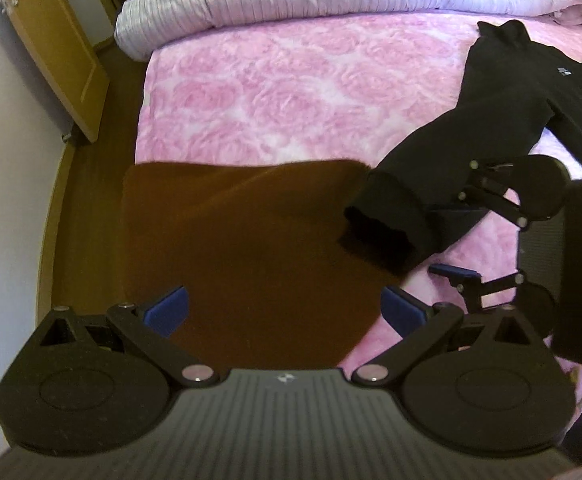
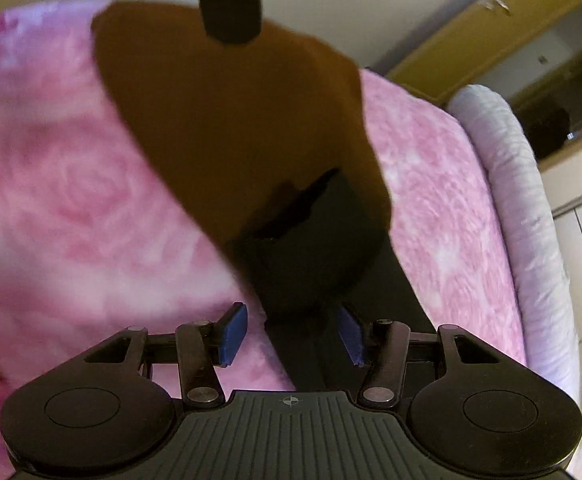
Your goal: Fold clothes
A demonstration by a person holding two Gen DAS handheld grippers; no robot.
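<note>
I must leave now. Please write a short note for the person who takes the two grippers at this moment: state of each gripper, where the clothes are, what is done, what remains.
Left gripper: open, holds nothing, above the brown garment.
Right gripper: open, the black sleeve cuff lies between its jaws, not gripped.
Brown garment: flat at the near edge of the pink bed; looks already folded.
Black top: spread out on the bed, sleeve overlapping the brown garment.
Left: fold the black top.

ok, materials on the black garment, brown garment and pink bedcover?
Black garment: looks like matte knit or fleece, with a ribbed cuff; soft drape.
Brown garment: seems a matte, slightly fuzzy fabric, edges soft; weave too blurred to tell.
Pink bedcover: likely plush fleece, with a rose pattern and a faint sheen in the pile.
</note>
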